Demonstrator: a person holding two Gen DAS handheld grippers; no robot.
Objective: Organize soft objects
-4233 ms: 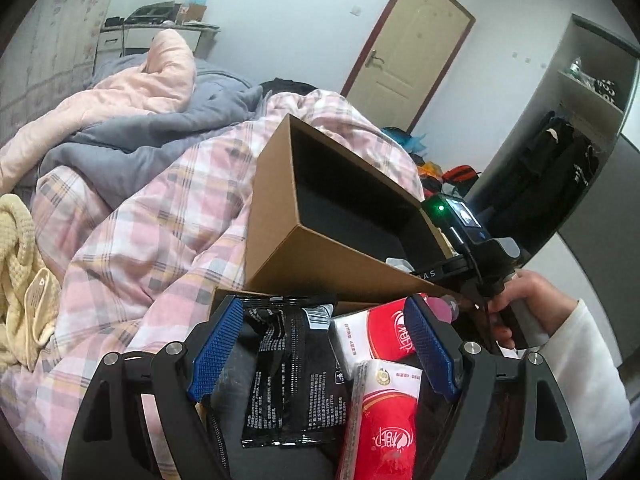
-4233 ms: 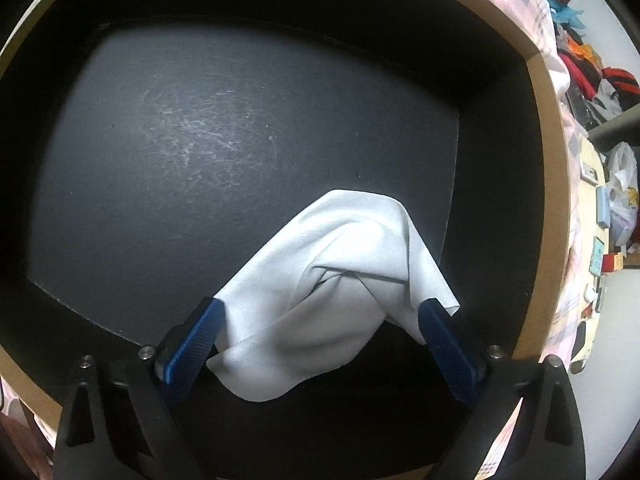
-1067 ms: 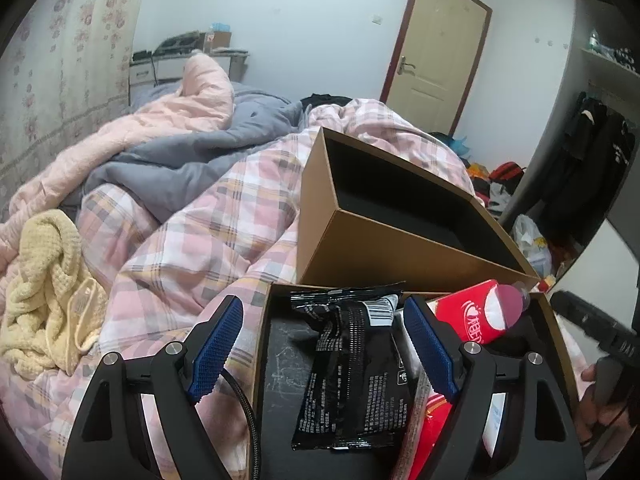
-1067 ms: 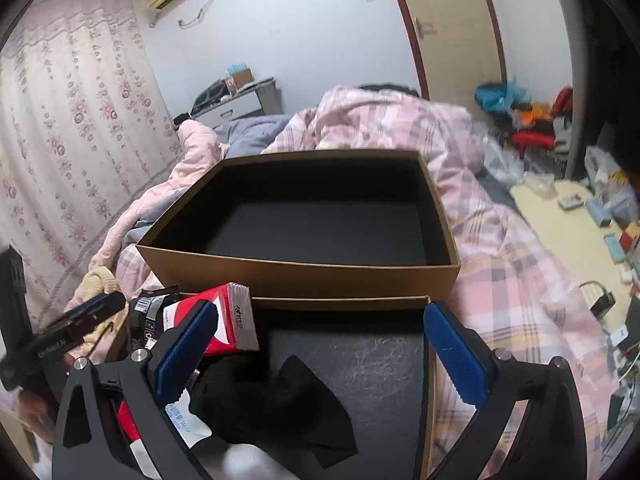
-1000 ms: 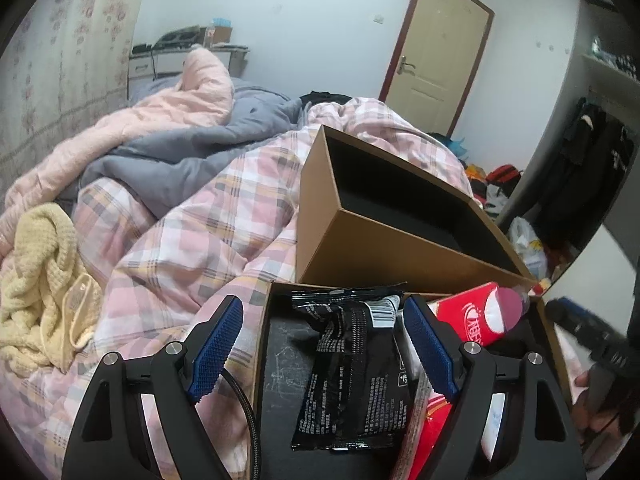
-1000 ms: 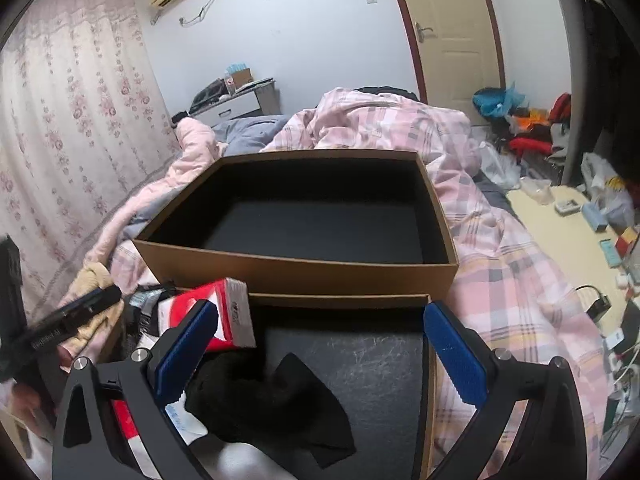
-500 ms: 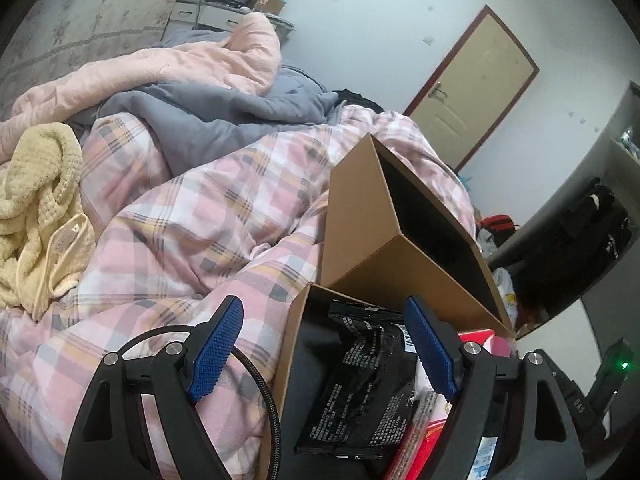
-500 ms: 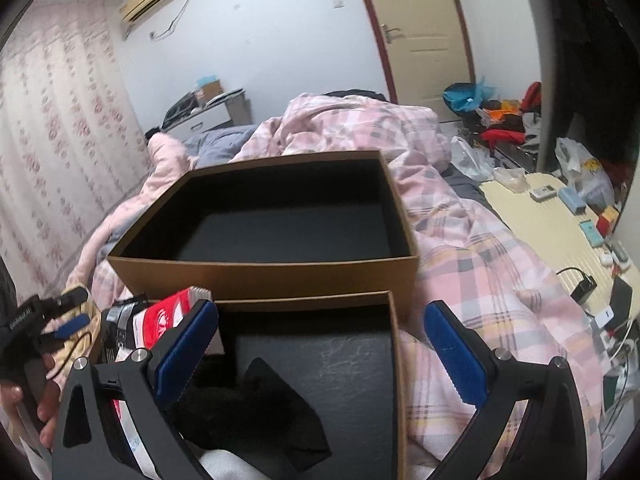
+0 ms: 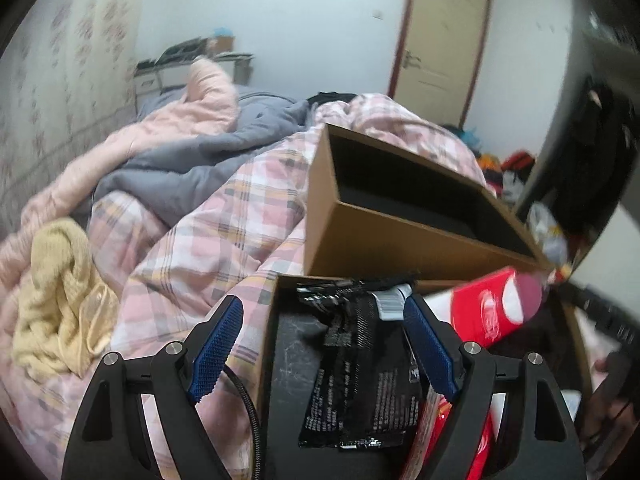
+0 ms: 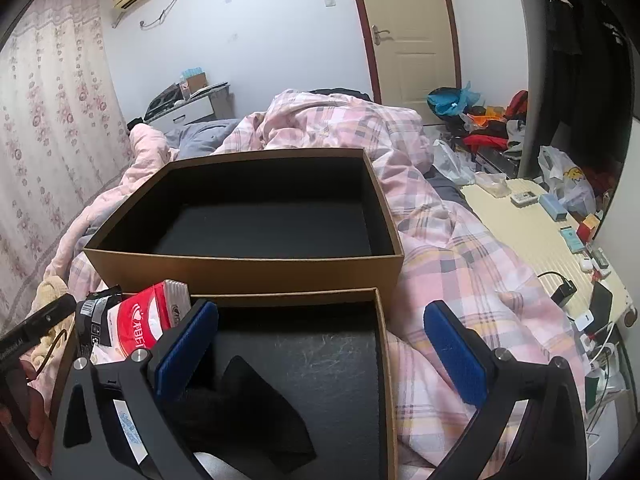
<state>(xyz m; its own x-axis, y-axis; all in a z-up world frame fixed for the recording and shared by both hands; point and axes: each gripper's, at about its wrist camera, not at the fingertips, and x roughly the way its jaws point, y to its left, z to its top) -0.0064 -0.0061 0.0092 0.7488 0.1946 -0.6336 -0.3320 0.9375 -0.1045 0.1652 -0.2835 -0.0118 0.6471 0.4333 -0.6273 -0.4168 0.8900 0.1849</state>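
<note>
Two brown boxes with black lining sit on a pink plaid quilt. The far box shows only bare black floor. The near box holds a black foil packet, red tissue packs and a black cloth. My left gripper hangs open over the packet with nothing in it. My right gripper is open and holds nothing above the black cloth. A yellow knit cloth lies on the bed to the left.
Pink and grey blankets are piled at the head of the bed. A low cream table with small items and cables stands right of the bed. Clothes and bags lie by the door. A hand holds the left gripper's handle.
The right gripper let go of a white cloth in the far box and drew back over the near box. The left view swung left, then back to the right. Both stay open.
</note>
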